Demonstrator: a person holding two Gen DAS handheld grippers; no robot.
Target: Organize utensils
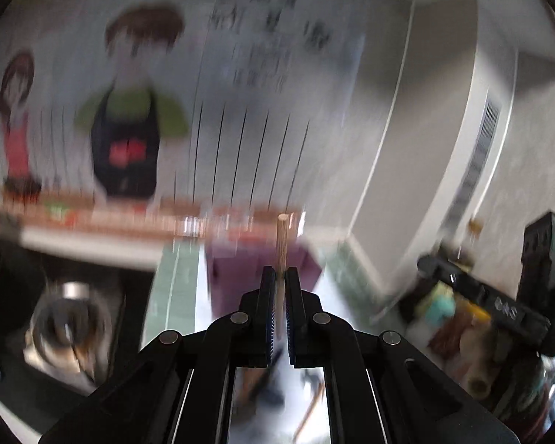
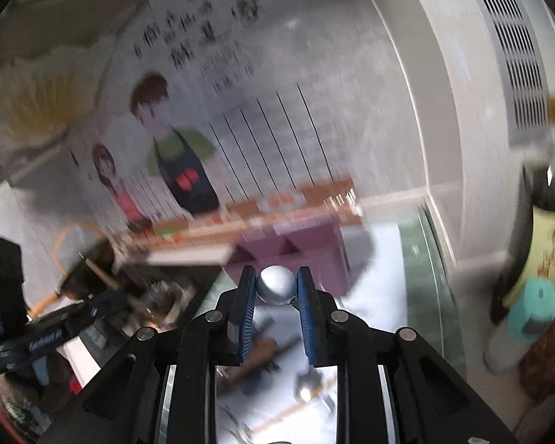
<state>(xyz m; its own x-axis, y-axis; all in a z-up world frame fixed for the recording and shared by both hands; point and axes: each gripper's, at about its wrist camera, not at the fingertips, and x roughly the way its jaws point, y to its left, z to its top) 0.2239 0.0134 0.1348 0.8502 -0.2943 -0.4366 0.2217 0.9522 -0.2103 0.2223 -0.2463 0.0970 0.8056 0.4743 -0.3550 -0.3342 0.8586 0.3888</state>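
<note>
Utensils are held in both grippers. In the left wrist view, a wooden stick (image 1: 282,240) is pinched upright by the left gripper (image 1: 280,277), near the purple organizer (image 1: 233,277). In the right wrist view, a round metal spoon end (image 2: 276,284) is clamped by the right gripper (image 2: 276,288); each should be lowered squarely into a compartment before release.

Both fisheye views were dim and streaked with motion blur beyond each sharp tool, edges bowed, corners vignetted black.
</note>
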